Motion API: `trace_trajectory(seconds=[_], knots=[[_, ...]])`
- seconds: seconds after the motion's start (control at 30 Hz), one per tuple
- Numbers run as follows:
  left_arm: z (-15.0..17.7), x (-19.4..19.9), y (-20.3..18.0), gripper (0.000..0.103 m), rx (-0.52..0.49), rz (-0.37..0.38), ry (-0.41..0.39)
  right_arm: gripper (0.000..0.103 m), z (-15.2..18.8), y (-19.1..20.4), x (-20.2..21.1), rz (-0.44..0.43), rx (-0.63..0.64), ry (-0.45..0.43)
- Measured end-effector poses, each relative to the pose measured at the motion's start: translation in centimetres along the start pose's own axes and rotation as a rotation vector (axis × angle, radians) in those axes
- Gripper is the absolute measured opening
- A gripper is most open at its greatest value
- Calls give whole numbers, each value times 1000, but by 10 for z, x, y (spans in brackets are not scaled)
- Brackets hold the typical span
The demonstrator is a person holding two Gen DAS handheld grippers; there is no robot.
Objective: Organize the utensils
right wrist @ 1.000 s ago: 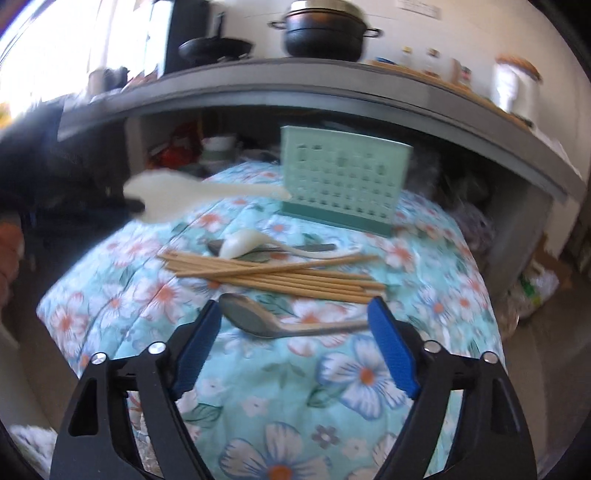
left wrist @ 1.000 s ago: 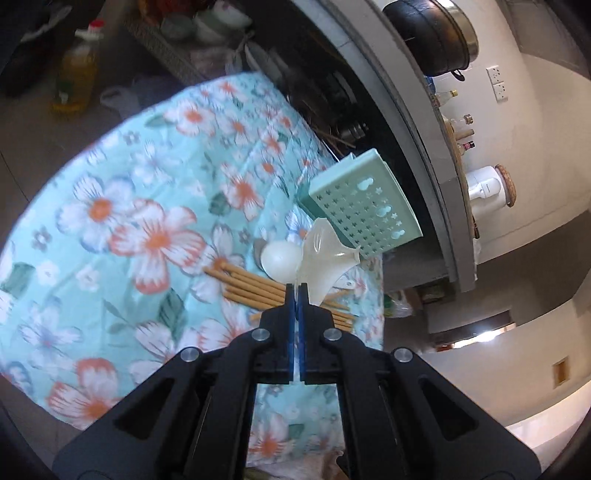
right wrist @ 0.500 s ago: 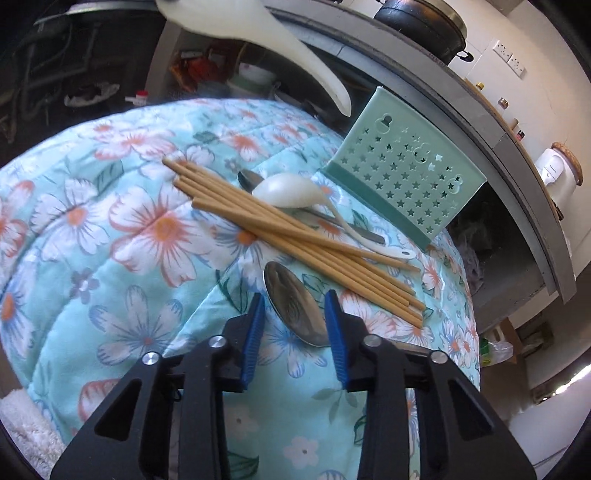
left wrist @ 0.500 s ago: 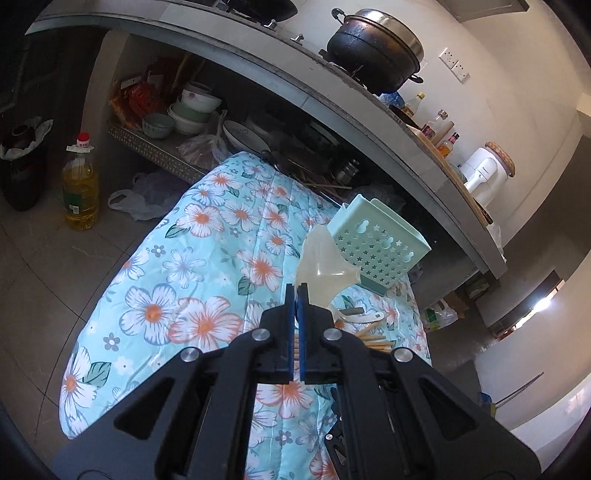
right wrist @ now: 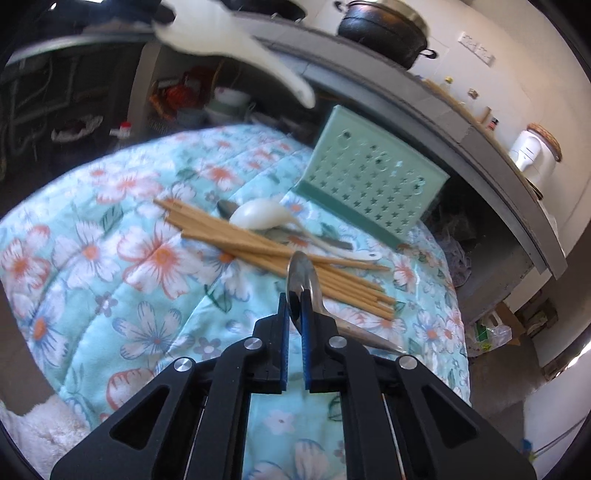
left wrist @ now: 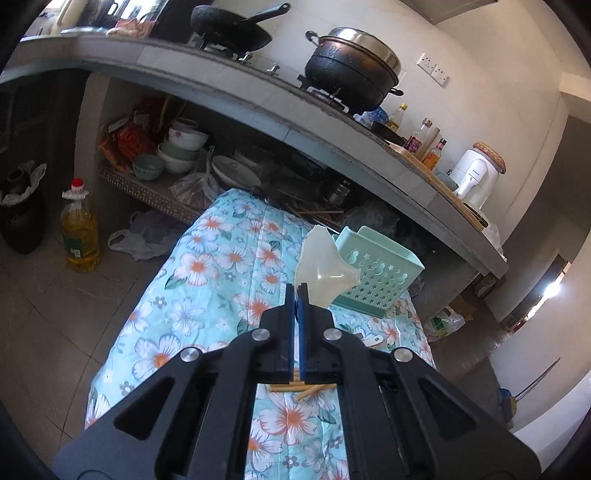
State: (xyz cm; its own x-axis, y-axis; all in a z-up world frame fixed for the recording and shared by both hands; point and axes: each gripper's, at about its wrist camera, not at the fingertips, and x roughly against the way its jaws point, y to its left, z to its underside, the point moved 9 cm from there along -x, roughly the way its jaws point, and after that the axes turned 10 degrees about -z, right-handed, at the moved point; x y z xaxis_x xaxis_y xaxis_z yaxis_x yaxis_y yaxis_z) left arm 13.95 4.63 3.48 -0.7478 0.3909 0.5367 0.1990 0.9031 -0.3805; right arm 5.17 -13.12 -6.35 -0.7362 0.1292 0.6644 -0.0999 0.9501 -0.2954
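My left gripper (left wrist: 296, 286) is shut on the handle of a white plastic rice paddle (left wrist: 325, 266), held in the air in front of the pale green perforated utensil basket (left wrist: 380, 273). The paddle (right wrist: 221, 33) also shows at the top of the right wrist view. My right gripper (right wrist: 295, 295) has its jaws closing tight on the bowl of a metal spoon (right wrist: 301, 269), whose handle trails to the right over the cloth. Past it lie a bundle of wooden chopsticks (right wrist: 236, 236), a white plastic spoon (right wrist: 258, 218) and a second metal spoon (right wrist: 225, 208). The basket (right wrist: 373, 184) stands behind them.
A floral quilt (right wrist: 110, 258) covers the table. Behind runs a grey counter (left wrist: 258, 99) with a black pot (left wrist: 351, 70), a pan and bottles. Bowls (left wrist: 181, 147) are stacked on the shelf below. An oil bottle (left wrist: 79, 232) stands on the tiled floor at left.
My right gripper went from wide open around the metal spoon to shut on its bowl, tipping it up. My left gripper rose and rolled with the paddle toward the basket.
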Motion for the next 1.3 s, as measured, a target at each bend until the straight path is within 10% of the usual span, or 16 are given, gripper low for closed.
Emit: trace_trajectory(seconds=[0.67,1.3], knots=[[-107,-11,-103,0,-391,-100,-180,3,-69,-168,87,-233,-443,-324],[-99,-182,-159,0,-887,-236,256,3,-99,-232,57,-241,-478,-369]])
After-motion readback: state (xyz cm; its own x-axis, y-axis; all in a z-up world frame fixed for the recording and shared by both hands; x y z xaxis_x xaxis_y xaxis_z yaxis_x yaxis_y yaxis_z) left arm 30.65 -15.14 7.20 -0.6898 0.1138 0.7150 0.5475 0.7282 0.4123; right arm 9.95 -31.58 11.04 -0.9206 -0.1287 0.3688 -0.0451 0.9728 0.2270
